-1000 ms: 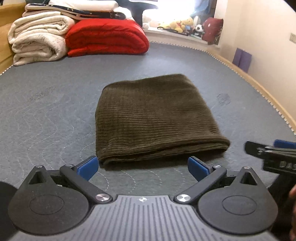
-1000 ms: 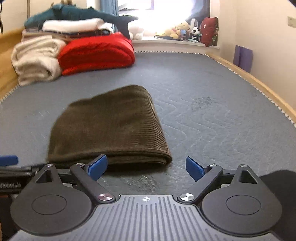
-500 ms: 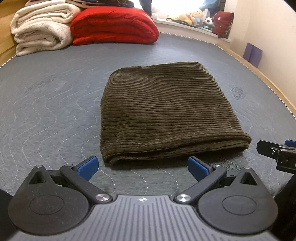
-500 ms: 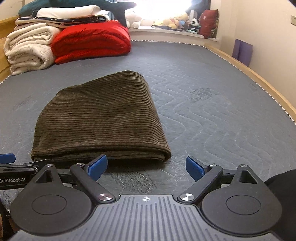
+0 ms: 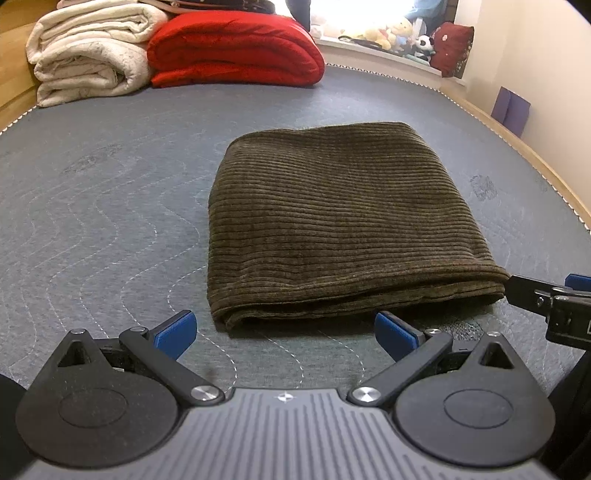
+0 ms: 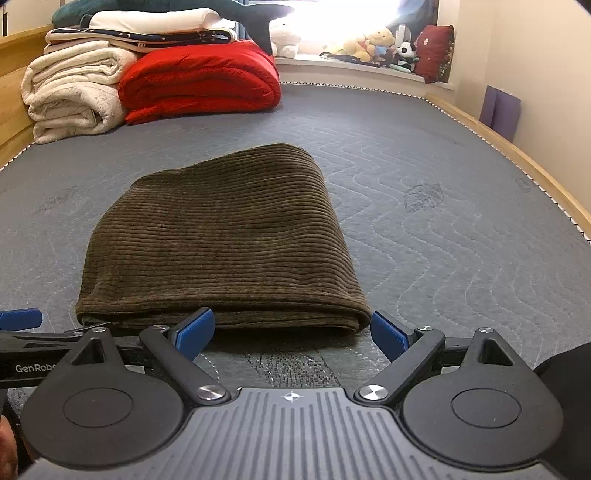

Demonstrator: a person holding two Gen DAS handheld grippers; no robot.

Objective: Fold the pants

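a: what is the largest surface shown?

b: a grey quilted mattress (image 5: pixel 110 221), stitched in wavy lines, edged by a wooden frame (image 6: pixel 509 151) on the right.

a: and at its far end?

b: a folded red blanket (image 6: pixel 199 81) beside a rolled cream blanket (image 6: pixel 70 96); further folded linens (image 6: pixel 147 26) lie stacked on top of them. soft toys (image 6: pixel 373 44) and a dark red cushion (image 6: pixel 436 51) line the window ledge. a purple item (image 6: pixel 500 110) leans against the right wall.

a: where are the pants?

b: the brown corduroy pants (image 5: pixel 340 221) lie folded into a compact rectangle near the middle of the mattress, flat, with layered edges facing the cameras and a rounded fold along the far side.

a: state of the left gripper?

b: the left gripper (image 5: pixel 284 332) has its blue-padded fingers spread wide and holds nothing. it sits just short of the near edge of the pants, towards their left corner; whether it touches the fabric cannot be told.

a: and the right gripper?

b: the right gripper (image 6: pixel 291 332) is likewise spread wide and empty, placed at the near right corner of the pants. its left pad overlaps the fabric edge in view; contact is uncertain. each tool shows at the margin of the other's view.
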